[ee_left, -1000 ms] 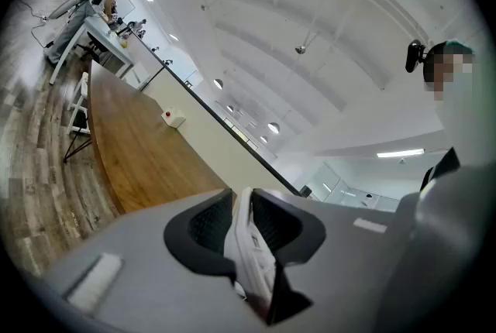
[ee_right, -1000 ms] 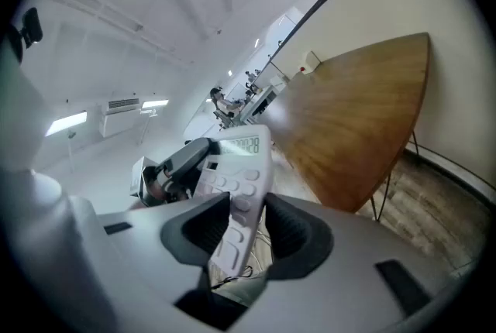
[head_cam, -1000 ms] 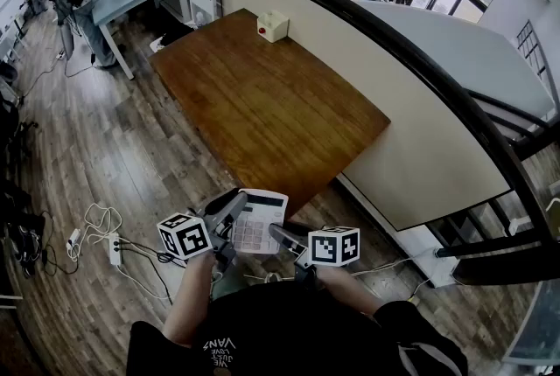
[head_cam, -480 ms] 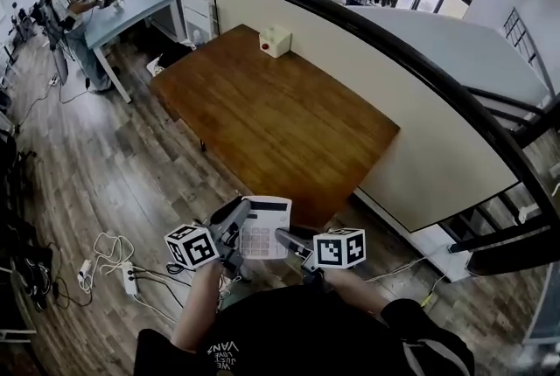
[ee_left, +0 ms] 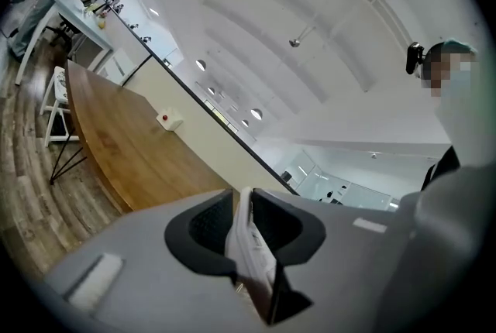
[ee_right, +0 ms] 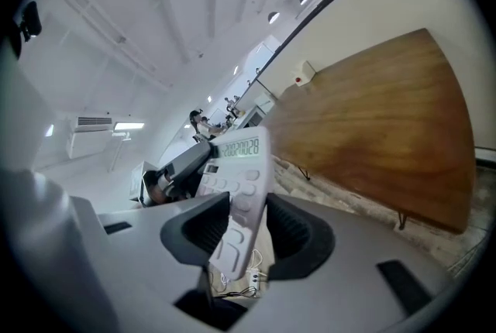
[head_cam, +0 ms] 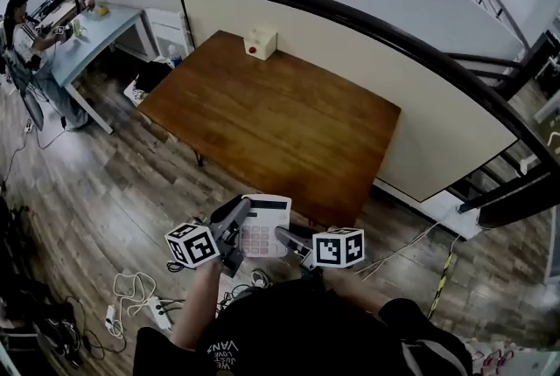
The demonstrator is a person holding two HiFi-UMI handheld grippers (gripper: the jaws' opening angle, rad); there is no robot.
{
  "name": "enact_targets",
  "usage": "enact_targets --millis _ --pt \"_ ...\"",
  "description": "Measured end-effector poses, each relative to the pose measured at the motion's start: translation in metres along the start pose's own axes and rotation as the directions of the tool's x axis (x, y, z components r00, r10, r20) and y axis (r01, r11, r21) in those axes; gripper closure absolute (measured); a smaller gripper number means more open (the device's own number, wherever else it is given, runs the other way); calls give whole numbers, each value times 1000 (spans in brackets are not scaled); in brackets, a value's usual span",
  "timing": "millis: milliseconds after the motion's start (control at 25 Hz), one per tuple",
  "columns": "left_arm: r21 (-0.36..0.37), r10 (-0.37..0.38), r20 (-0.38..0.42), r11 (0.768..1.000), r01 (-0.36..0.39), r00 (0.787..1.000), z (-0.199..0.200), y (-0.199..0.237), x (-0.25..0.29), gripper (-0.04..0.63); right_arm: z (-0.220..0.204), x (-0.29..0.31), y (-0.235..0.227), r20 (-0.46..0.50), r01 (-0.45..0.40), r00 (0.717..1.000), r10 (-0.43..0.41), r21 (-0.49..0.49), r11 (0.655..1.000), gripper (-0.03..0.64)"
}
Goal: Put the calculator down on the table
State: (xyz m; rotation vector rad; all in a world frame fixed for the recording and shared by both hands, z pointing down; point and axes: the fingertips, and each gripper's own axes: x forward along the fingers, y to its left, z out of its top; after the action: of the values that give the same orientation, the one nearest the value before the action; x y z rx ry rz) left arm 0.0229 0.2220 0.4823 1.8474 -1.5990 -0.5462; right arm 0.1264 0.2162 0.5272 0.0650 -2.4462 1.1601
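A white calculator [head_cam: 262,226] with a lit display hangs over the floor, just short of the near edge of the brown wooden table [head_cam: 271,125]. My left gripper [head_cam: 240,208] is shut on its left side. My right gripper [head_cam: 280,233] is shut on its lower right corner. In the left gripper view the calculator [ee_left: 252,242] stands edge-on between the pads of the left gripper [ee_left: 246,227], with the table [ee_left: 124,145] beyond. In the right gripper view its keys and display [ee_right: 240,169] face me between the pads of the right gripper [ee_right: 248,235].
A small white box with a red button [head_cam: 260,42] sits at the table's far end. A cream partition with a black rail [head_cam: 420,112] runs behind the table. Cables and a power strip [head_cam: 144,302] lie on the floor at the left. A person sits at a light-blue desk [head_cam: 96,29].
The person has walked across the floor with both grippers and the calculator; the table now lies more squarely ahead and the floor cables have slid back. Both grips are unchanged.
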Motion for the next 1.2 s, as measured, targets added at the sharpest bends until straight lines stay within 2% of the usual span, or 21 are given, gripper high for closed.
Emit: enact_targets --millis 320,640,1200 --pt "-2 -100 -94 995 100 991 22 29 -10 520 -1 36 17 96 66 993 -73 72 995 463" --pt "-59 -120 -101 992 115 988 25 55 6 520 13 51 3 96 123 986 -133 104 987 463" --pt "-26 -135 -127 991 133 983 87 108 89 520 107 100 -47 116 142 981 -154 103 985 463"
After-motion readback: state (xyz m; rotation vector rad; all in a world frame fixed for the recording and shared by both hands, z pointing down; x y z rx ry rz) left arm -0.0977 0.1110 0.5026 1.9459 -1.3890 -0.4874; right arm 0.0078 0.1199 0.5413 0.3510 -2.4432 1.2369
